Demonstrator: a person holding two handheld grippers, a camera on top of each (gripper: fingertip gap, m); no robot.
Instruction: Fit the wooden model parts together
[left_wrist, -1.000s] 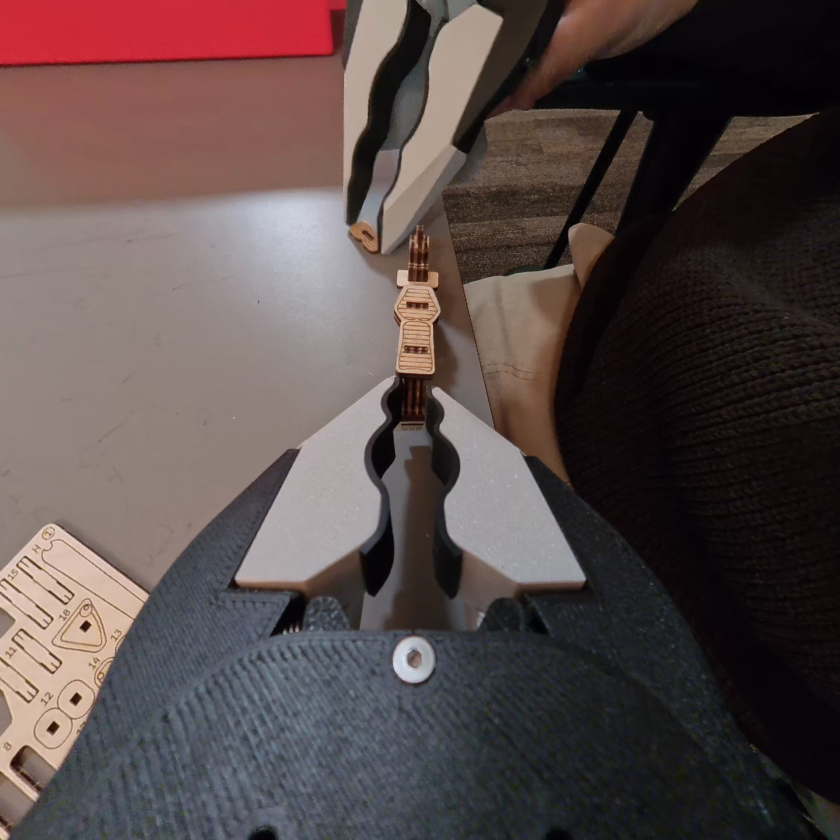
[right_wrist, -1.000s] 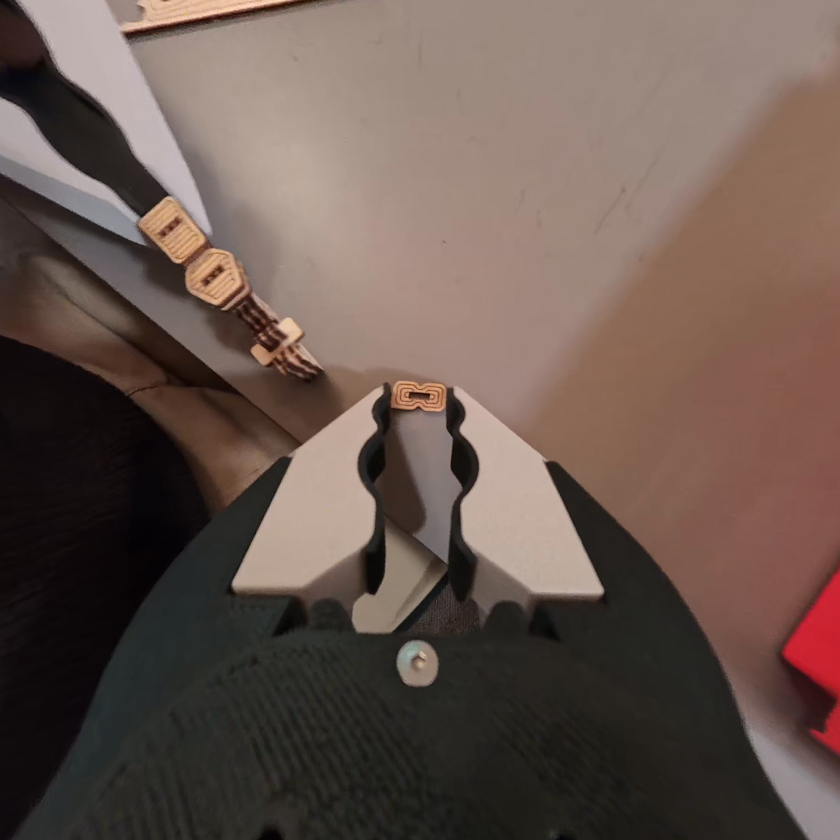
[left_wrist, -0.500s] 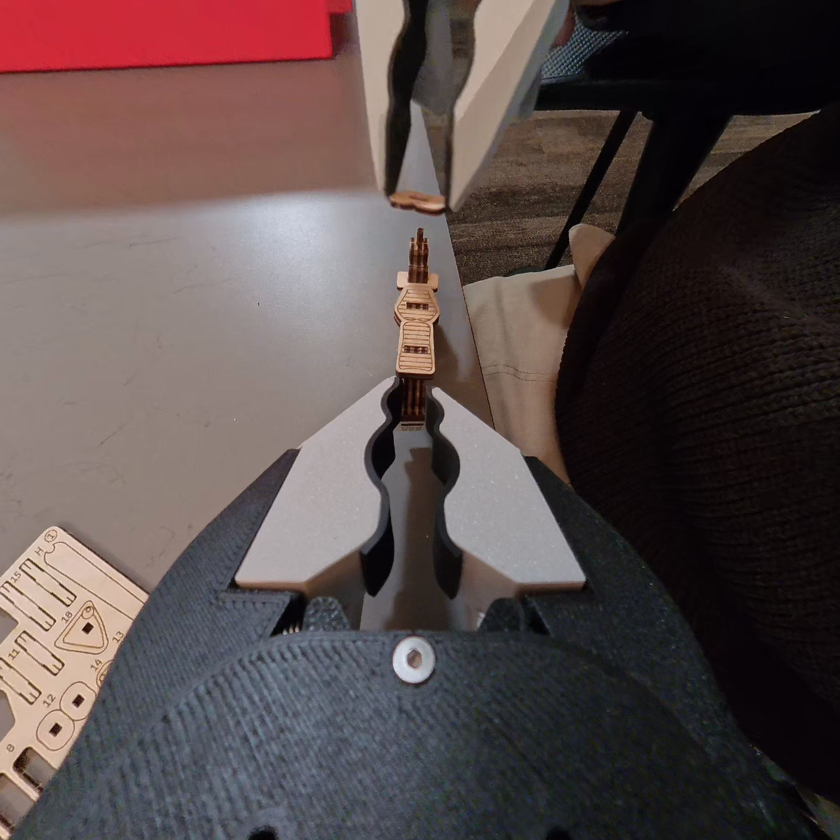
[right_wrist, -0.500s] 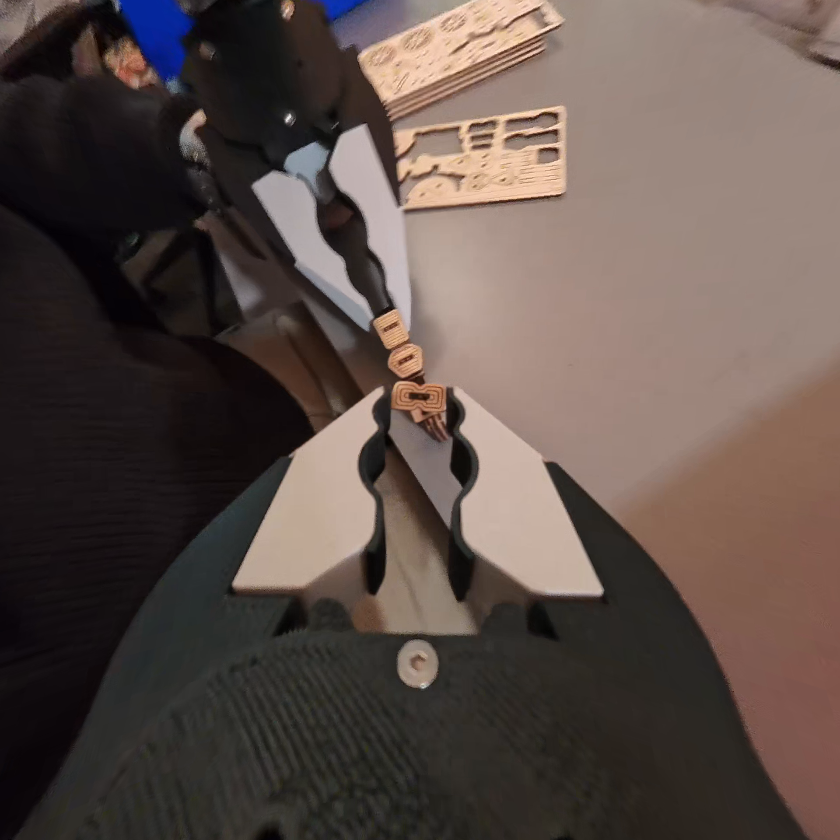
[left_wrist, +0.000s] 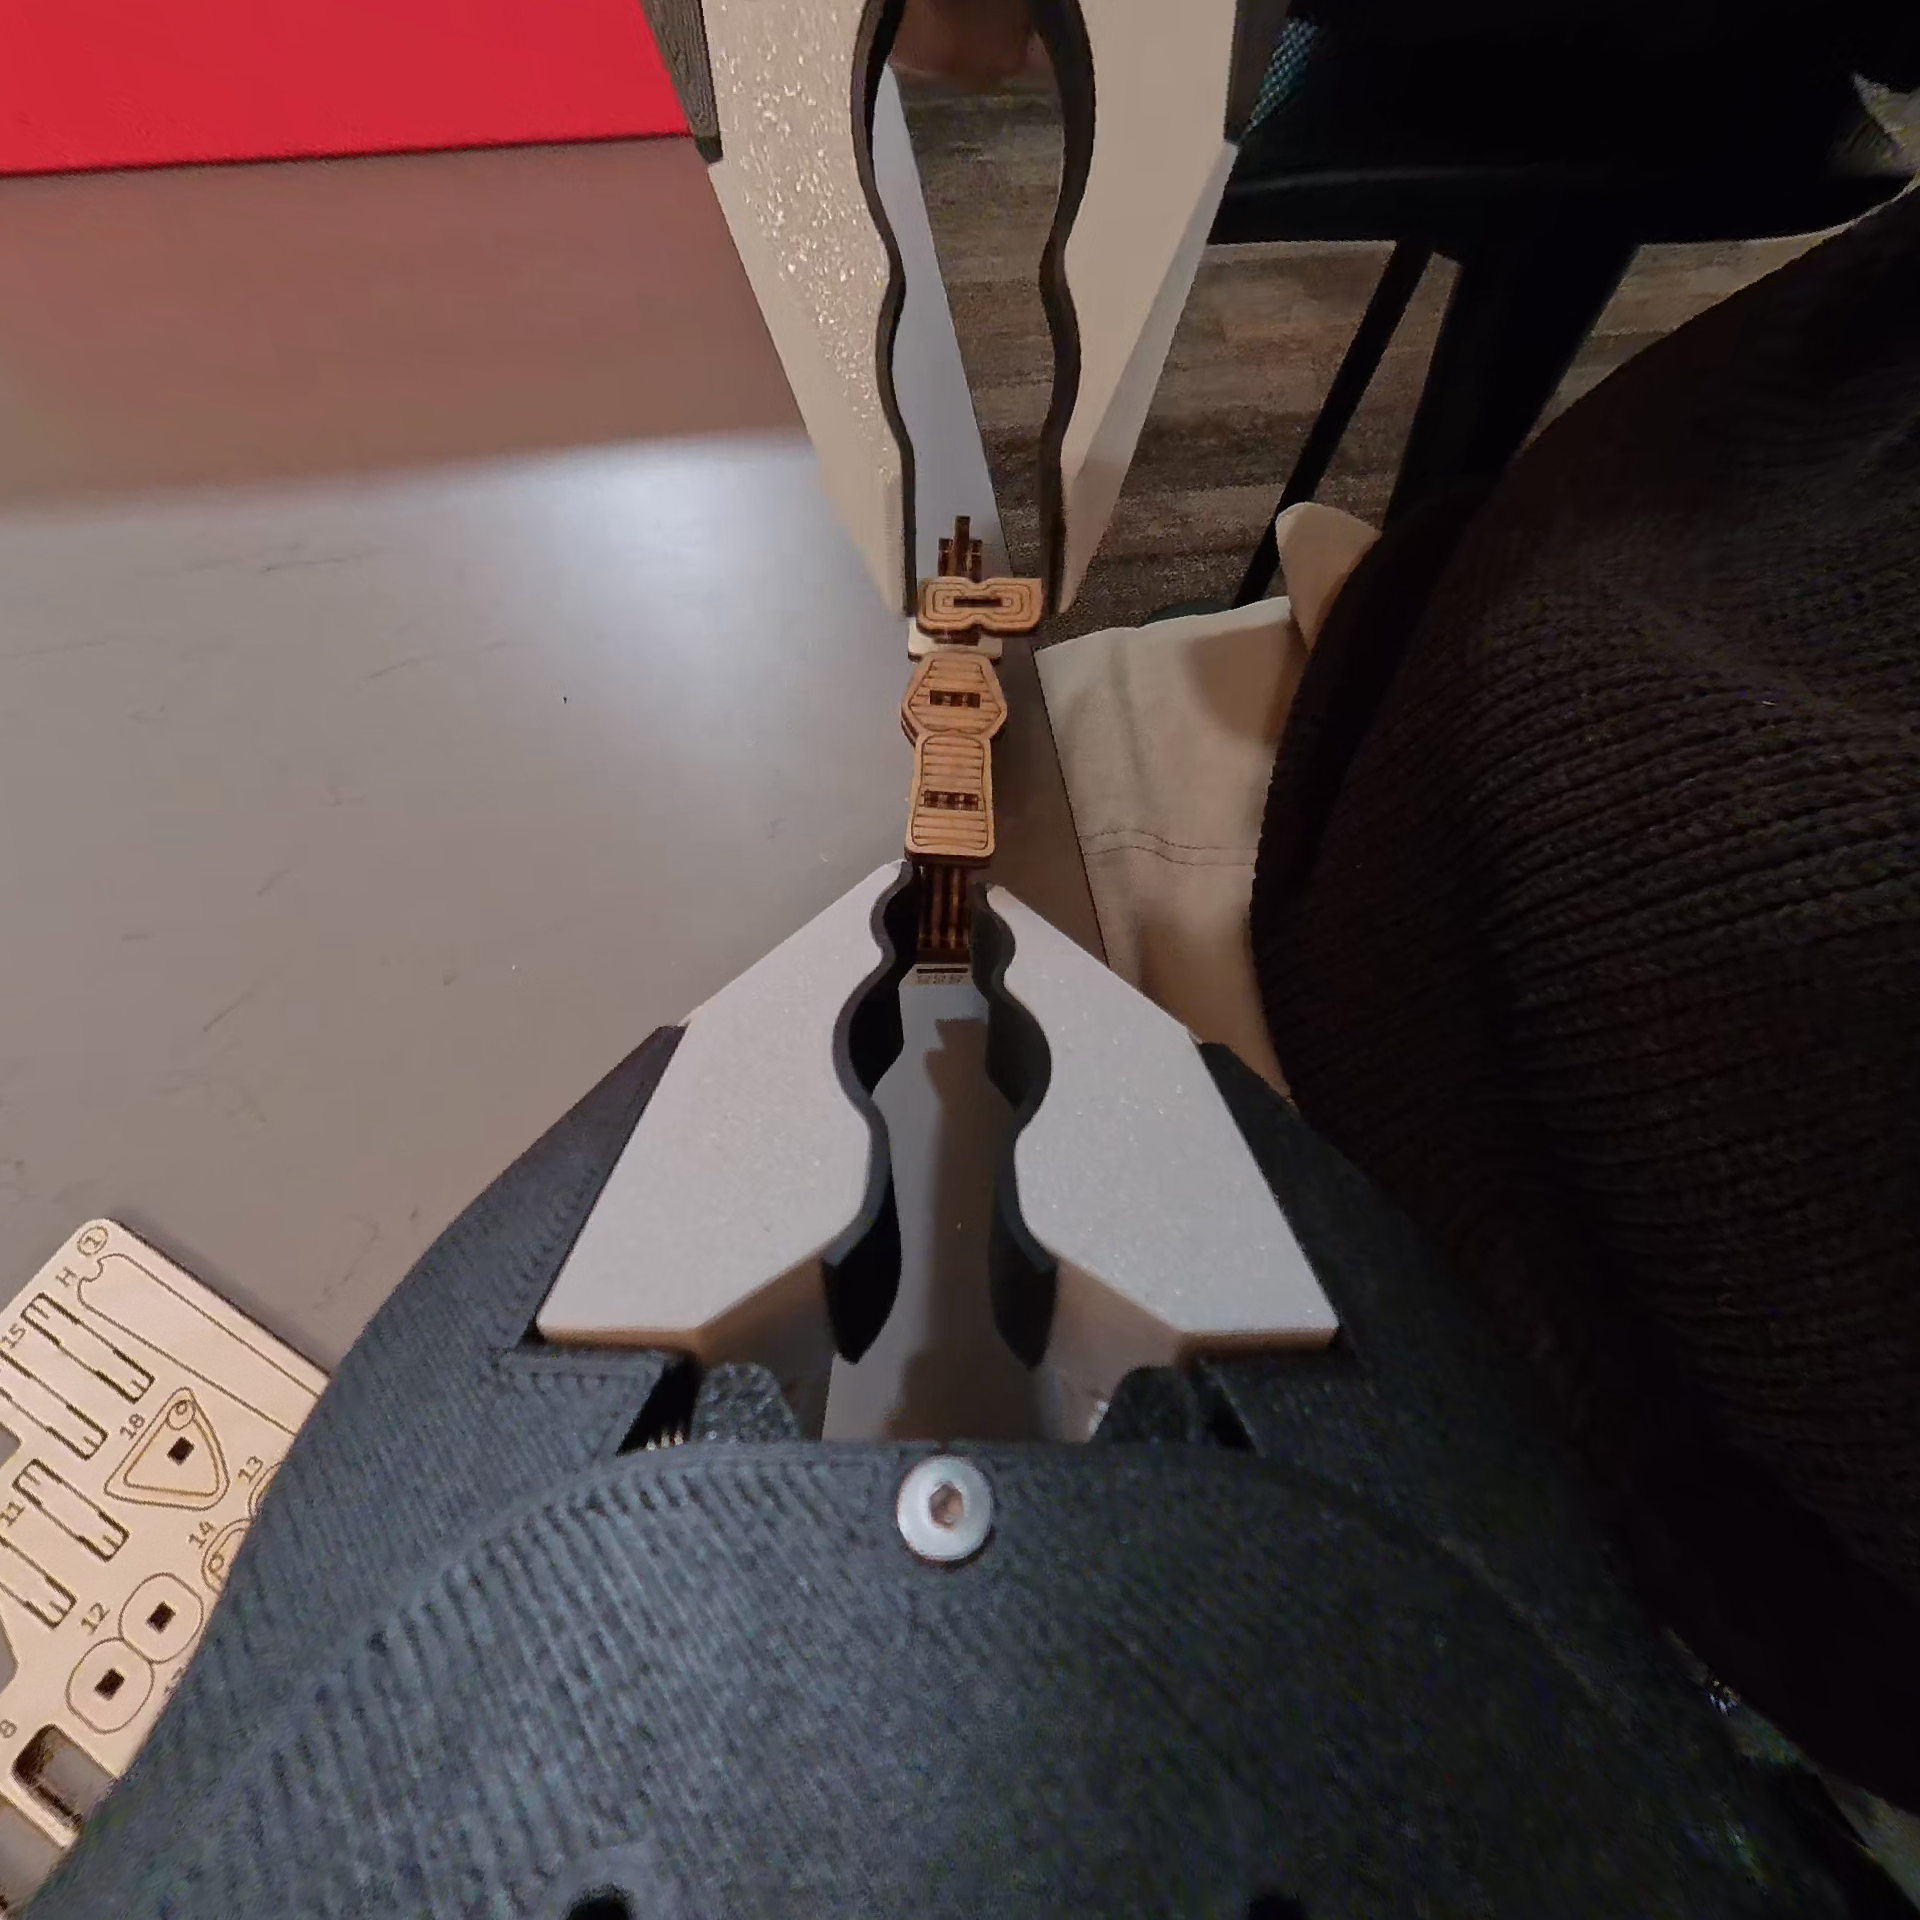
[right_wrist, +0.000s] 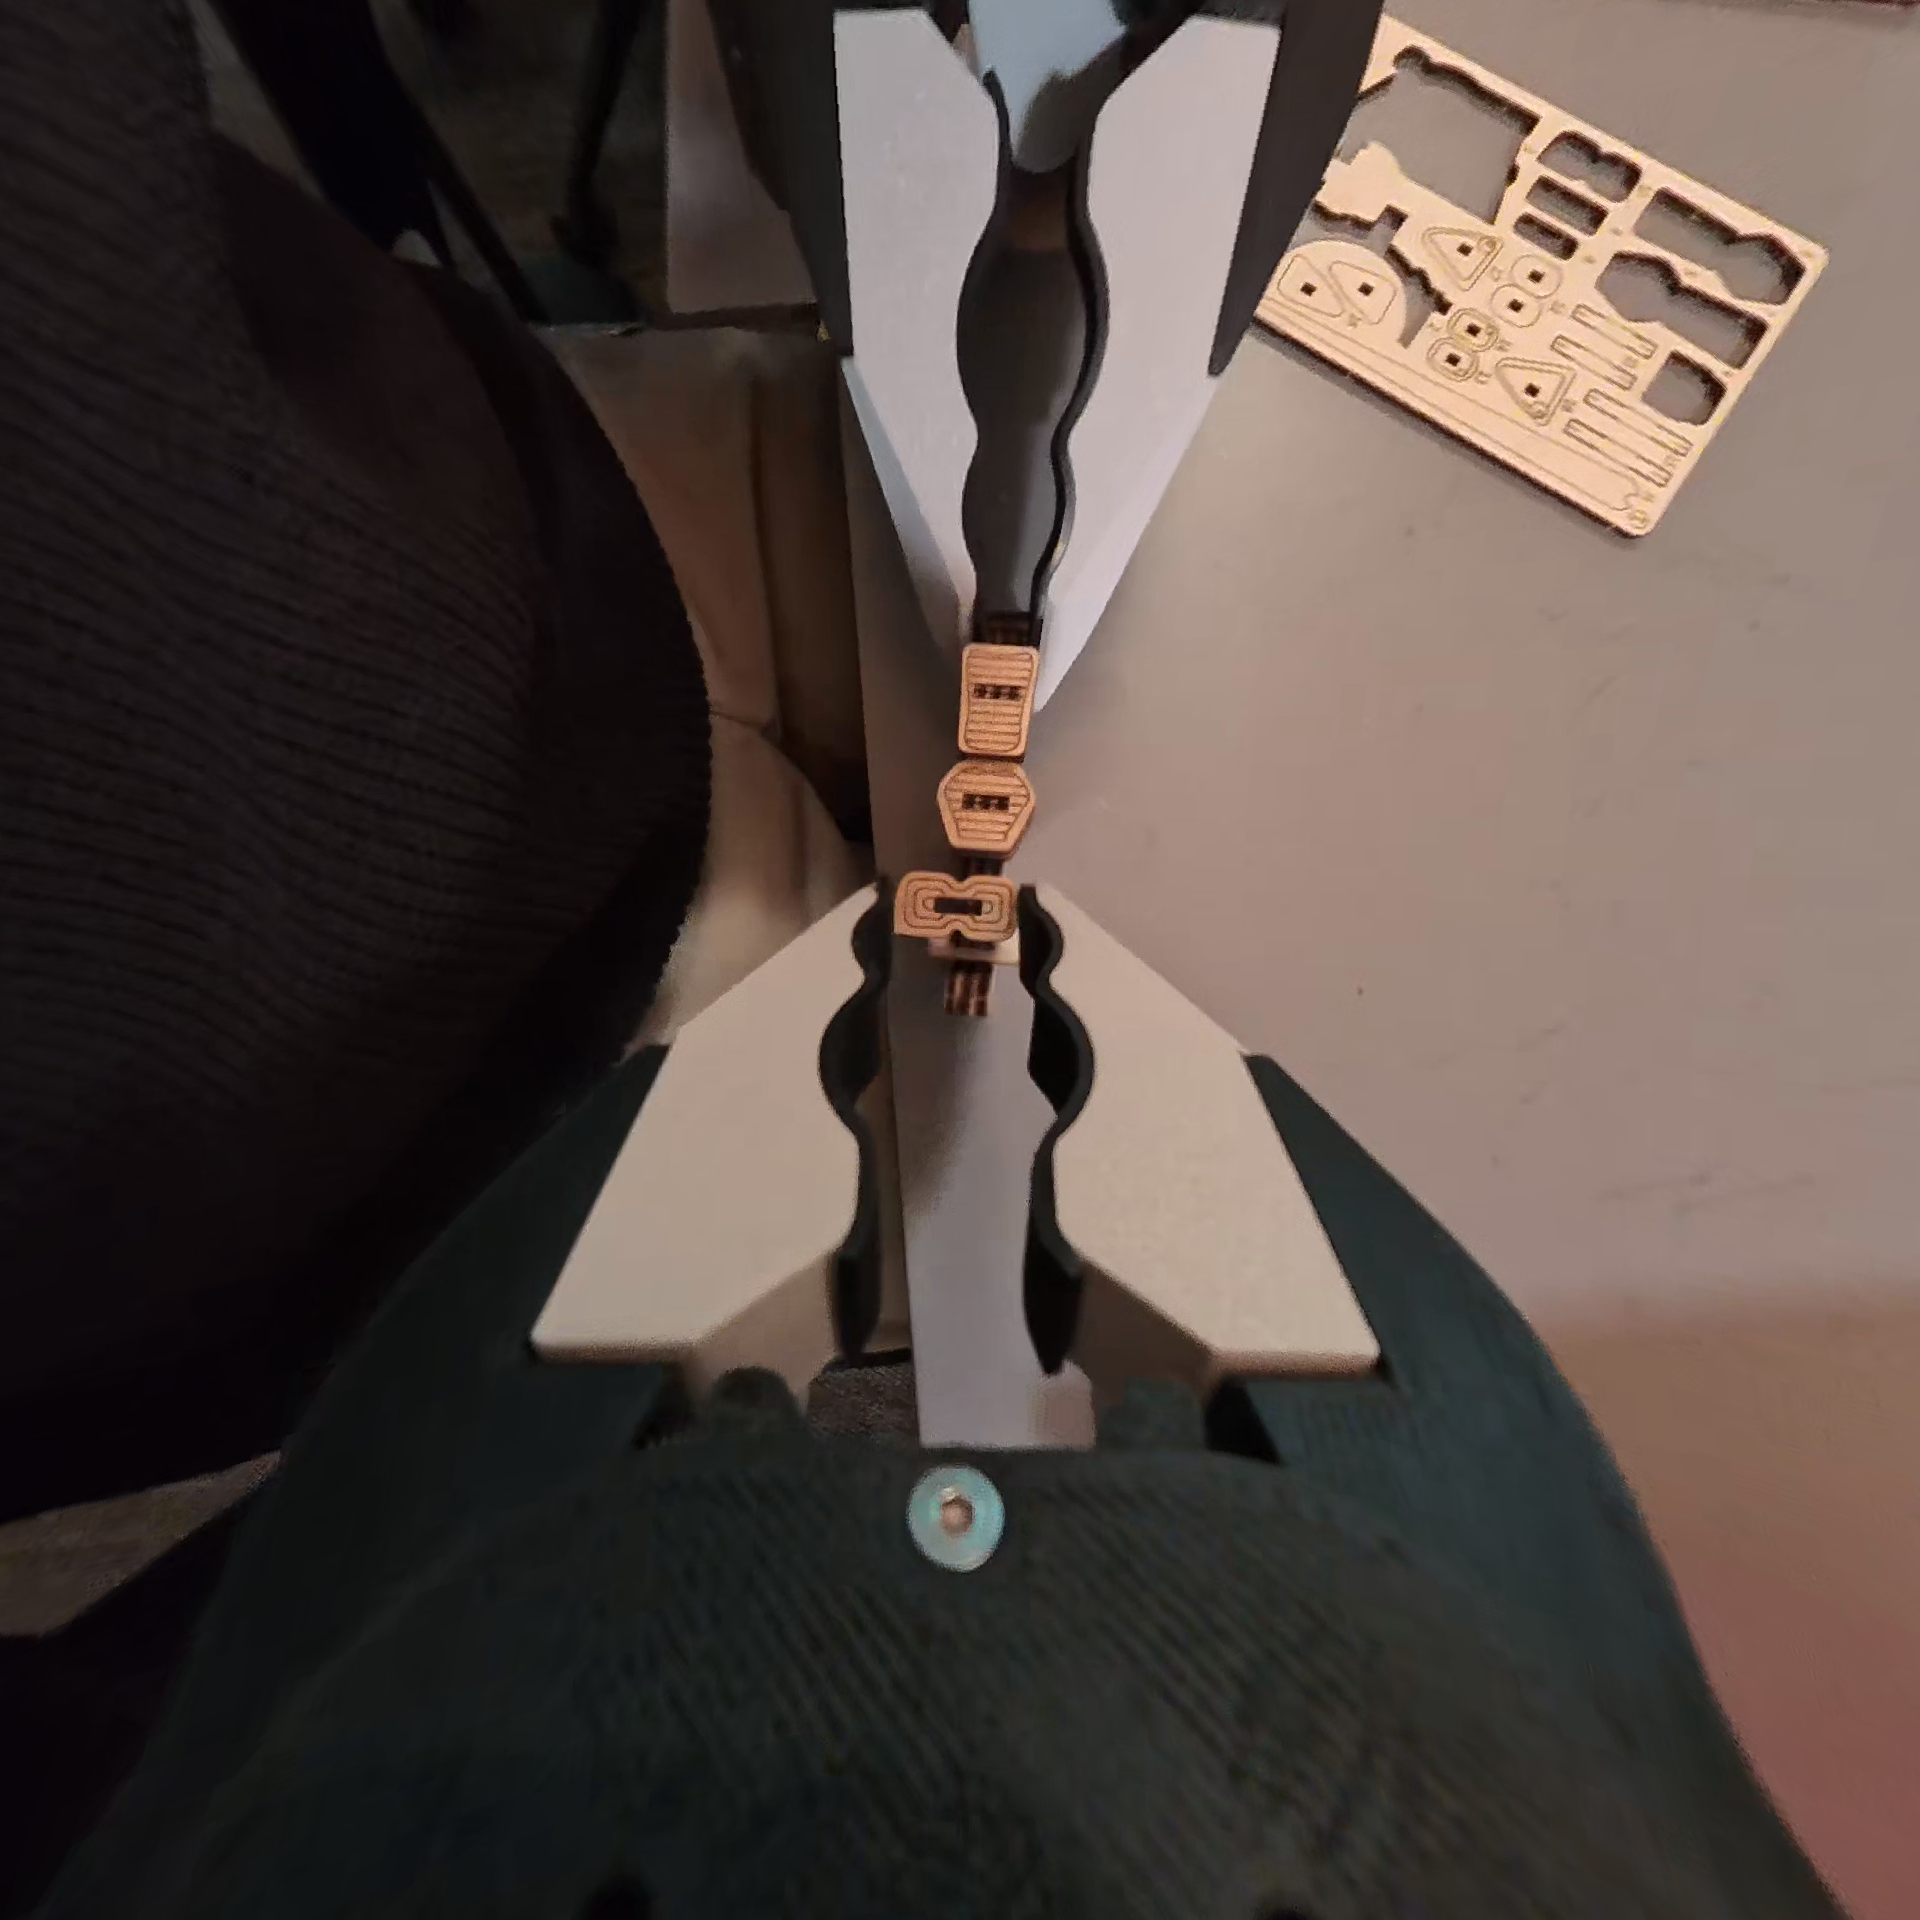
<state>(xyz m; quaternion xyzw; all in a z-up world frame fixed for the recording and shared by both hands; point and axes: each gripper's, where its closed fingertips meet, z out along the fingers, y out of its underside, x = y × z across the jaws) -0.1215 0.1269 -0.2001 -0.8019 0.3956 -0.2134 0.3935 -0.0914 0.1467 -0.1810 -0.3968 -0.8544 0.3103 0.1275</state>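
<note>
With both tools nose to nose over the table (left_wrist: 312, 727) edge, I'm lining a slot up with a stem. My left tool (left_wrist: 943, 894) is clamped on the spine (left_wrist: 948, 769) by its butt end, so the free tip points out to take the next piece. My right tool (right_wrist: 956, 902) pinches the plate (right_wrist: 954, 906) by its short ends, leaving the centre slot clear. Plate sits at the spine's tip, seemingly just started on. Can't tell how deep: the tip is hidden behind the plate. Part sheet (right_wrist: 1538, 312) lies well off, cut by the left tool's body in my left view.
</note>
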